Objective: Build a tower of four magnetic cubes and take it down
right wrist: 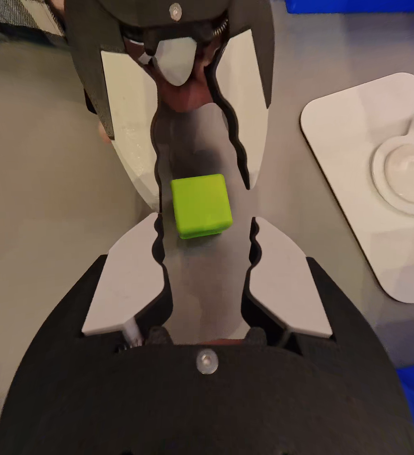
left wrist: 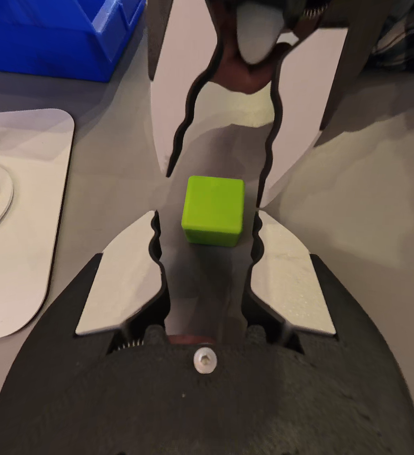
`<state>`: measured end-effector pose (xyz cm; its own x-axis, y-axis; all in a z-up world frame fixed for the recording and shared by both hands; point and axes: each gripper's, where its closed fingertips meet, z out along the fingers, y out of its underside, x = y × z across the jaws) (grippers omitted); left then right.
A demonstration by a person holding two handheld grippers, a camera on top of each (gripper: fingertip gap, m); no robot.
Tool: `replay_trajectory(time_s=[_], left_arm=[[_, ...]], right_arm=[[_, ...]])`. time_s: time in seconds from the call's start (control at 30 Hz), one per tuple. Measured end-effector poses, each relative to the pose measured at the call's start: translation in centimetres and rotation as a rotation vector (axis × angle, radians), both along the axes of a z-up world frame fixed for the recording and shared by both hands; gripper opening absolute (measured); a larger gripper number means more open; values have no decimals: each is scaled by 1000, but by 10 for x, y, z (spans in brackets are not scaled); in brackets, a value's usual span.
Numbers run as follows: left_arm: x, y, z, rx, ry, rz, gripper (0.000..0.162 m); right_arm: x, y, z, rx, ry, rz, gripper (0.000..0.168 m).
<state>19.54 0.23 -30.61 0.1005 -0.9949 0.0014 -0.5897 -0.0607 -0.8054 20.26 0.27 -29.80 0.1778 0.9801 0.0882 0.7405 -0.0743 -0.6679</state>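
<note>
- A single green cube (left wrist: 213,209) is sitting on the grey table (left wrist: 349,221); no other cube is showing in either view.
- The left tongs (left wrist: 207,213) are standing apart, their tips reaching to either side of the cube's near half, with a gap showing on both sides and nothing touching.
- The right tongs (right wrist: 206,219) are also standing apart, facing the left ones from across the cube, so the two pairs are nearly meeting tip to tip around it.
- In the right wrist view the cube (right wrist: 201,205) is lying closer to that pair's left finger than to its right one; neither finger is clamping it.
- The cube is resting flat, turned slightly askew to both pairs of tongs.
- A white mat (left wrist: 23,221) with rounded corners is lying on the table to the left of the left tongs, holding a pale round piece that is too blurred to make out.
- A blue bin (left wrist: 53,37) is standing on the table beyond the mat, at the far left of the left wrist view.
</note>
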Motion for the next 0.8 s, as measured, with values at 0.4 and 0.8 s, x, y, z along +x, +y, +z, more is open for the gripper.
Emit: replay_trajectory(time_s=[0.4,0.8], left_arm=[[-26,11,-11,2,69,36,66],[-38,35,-11,45,75,146,5]], right_arm=[[-19,0,-18,-2,-26,22,50],[42,38,61,78,136,-186,50]])
